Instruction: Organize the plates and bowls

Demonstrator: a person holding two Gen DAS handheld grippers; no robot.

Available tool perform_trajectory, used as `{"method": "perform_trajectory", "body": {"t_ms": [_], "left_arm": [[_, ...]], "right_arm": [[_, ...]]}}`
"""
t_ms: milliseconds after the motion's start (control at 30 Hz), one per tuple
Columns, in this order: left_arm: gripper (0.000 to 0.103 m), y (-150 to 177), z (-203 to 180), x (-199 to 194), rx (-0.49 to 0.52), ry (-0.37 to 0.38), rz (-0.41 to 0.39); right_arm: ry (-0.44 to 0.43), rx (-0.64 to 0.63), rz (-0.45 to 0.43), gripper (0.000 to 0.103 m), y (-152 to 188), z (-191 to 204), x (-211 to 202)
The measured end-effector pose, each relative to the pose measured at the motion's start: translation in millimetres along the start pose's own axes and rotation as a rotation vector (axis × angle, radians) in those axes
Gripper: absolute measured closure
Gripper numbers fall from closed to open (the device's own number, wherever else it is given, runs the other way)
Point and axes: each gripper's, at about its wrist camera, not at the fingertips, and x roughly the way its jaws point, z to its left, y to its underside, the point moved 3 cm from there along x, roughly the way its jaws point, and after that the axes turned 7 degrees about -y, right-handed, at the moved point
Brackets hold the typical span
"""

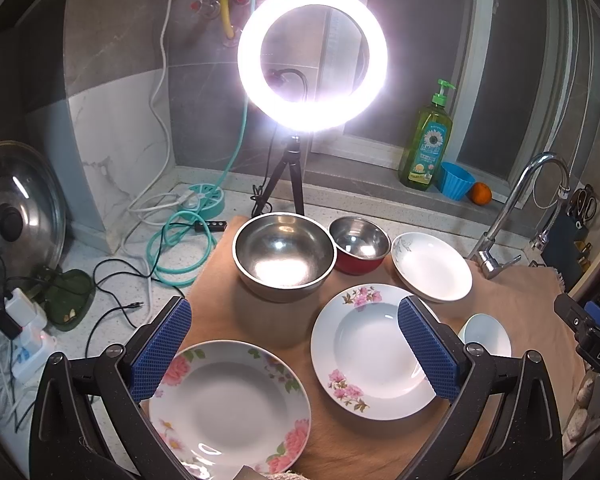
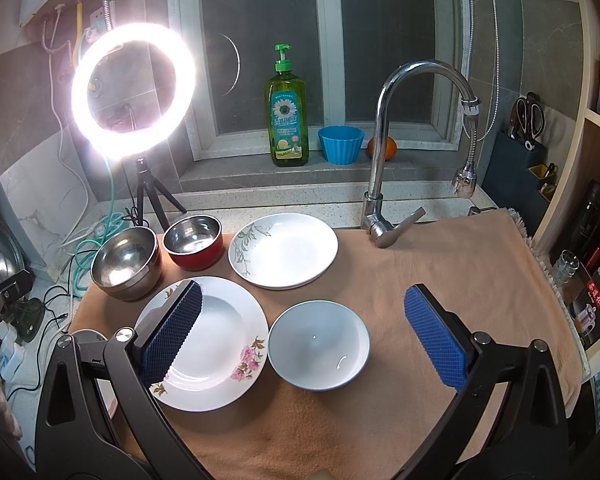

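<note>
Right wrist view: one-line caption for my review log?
Open right gripper hovering over white bowl, plates and steel bowls on towel.

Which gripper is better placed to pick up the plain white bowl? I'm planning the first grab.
Right. The right gripper is open with the white bowl centred between its fingers, while the left gripper faces the flowered plates and sees the bowl only at its edge.

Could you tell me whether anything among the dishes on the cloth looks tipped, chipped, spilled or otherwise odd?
Nothing stands out. The steel bowl, red bowl, white bowl and three plates all sit upright, empty and apart on the cloth. Both grippers are open above them.
</note>
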Motion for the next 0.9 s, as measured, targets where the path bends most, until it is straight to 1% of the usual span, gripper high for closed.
{"method": "perform_trajectory", "body": {"t_ms": [900], "left_arm": [[0.001, 1.0, -2.2, 0.9, -0.002, 0.007, 0.004]], "right_arm": [[0.002, -0.001, 0.003, 0.0, 0.5, 0.7, 4.7]]}}
